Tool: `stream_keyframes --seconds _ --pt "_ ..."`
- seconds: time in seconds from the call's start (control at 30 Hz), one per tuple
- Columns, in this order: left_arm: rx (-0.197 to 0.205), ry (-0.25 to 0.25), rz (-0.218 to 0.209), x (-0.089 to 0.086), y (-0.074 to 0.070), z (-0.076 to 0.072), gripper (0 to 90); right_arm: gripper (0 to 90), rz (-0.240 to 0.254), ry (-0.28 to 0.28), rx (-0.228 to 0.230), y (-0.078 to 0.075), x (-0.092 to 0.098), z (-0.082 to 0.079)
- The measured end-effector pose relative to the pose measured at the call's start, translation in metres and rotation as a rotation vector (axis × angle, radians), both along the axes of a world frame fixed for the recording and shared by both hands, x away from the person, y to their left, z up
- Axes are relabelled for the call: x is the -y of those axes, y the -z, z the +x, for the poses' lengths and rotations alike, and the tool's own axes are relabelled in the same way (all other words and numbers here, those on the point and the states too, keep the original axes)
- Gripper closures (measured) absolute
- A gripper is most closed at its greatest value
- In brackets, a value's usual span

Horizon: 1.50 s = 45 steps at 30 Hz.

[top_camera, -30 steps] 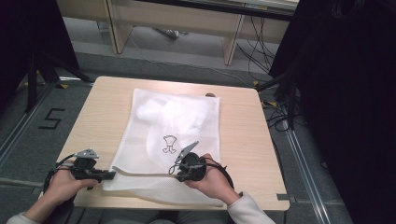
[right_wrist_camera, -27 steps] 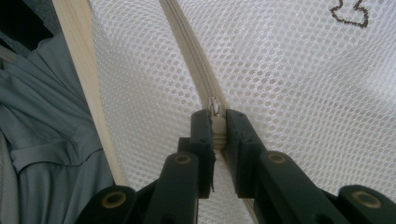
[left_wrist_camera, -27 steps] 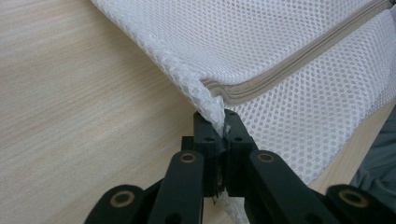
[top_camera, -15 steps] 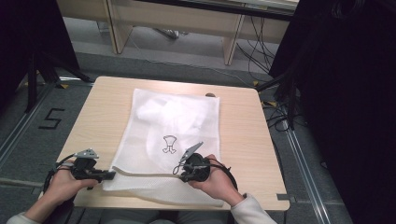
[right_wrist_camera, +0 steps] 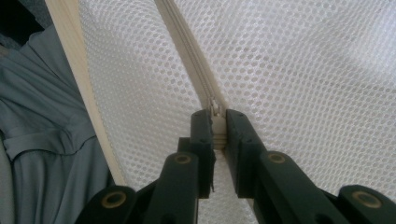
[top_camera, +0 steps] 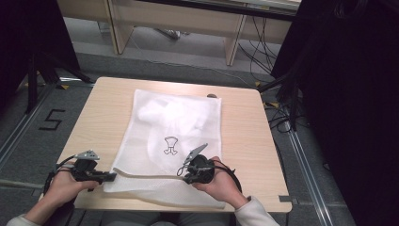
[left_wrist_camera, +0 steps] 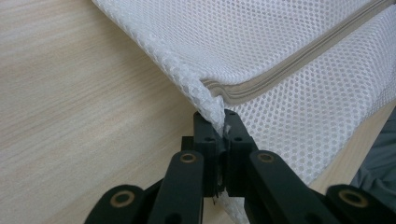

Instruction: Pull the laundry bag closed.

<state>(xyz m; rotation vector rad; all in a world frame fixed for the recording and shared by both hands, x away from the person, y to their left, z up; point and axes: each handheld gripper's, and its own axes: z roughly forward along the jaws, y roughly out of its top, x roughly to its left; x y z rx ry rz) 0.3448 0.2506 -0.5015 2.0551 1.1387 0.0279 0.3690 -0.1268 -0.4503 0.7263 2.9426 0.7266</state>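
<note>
Flat on the light wooden table (top_camera: 108, 108) lies a white mesh laundry bag (top_camera: 155, 136), its near end reaching the table's front edge, and through the netting a white garment (top_camera: 174, 113) shows bunched in the far half, with a small dark printed mark (top_camera: 170, 145) near the bag's middle. Along the near end runs the bag's grey zipper (left_wrist_camera: 299, 63), a pale strip between the two grippers in the high view. At the bag's near-left corner the left gripper (left_wrist_camera: 218, 135) has its jaws pressed together on the corner of the mesh just where the zipper tape ends. Farther along that strip, the right gripper (right_wrist_camera: 217, 128) has its jaws clamped on the zipper slider (right_wrist_camera: 217, 122), the zipper's closed teeth running away from its tips across the mesh.
</note>
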Motion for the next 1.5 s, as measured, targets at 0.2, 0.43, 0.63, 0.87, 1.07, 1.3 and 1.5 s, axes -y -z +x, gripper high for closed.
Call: stream_keyframes --seconds 0.2,0.43,0.63,0.87,1.07,1.3,1.5 --pt "0.000 -0.001 0.000 0.000 0.000 0.000 86.0 82.3 -0.001 0.009 -0.003 0.000 0.005 -0.001" --pt "-0.001 -0.001 0.000 0.000 0.000 0.000 86.0 82.3 0.001 0.020 0.005 0.001 0.013 -0.002" --pt "0.017 -0.017 -0.012 0.001 0.001 -0.001 86.0 82.3 -0.002 0.025 0.015 0.001 0.017 -0.003" --pt "-0.003 -0.006 0.004 0.000 0.000 0.000 86.0 82.3 0.001 0.034 0.009 0.000 0.021 -0.004" --pt "-0.003 -0.007 0.007 0.000 0.000 0.000 86.0 82.3 0.001 0.055 0.005 -0.001 0.029 -0.005" --pt "-0.002 -0.009 0.008 0.000 0.000 0.000 86.0 82.3 0.004 0.066 0.004 0.000 0.035 -0.006" --pt "-0.003 -0.009 0.009 0.000 0.000 0.000 86.0 82.3 -0.001 0.082 0.000 -0.001 0.040 -0.007"
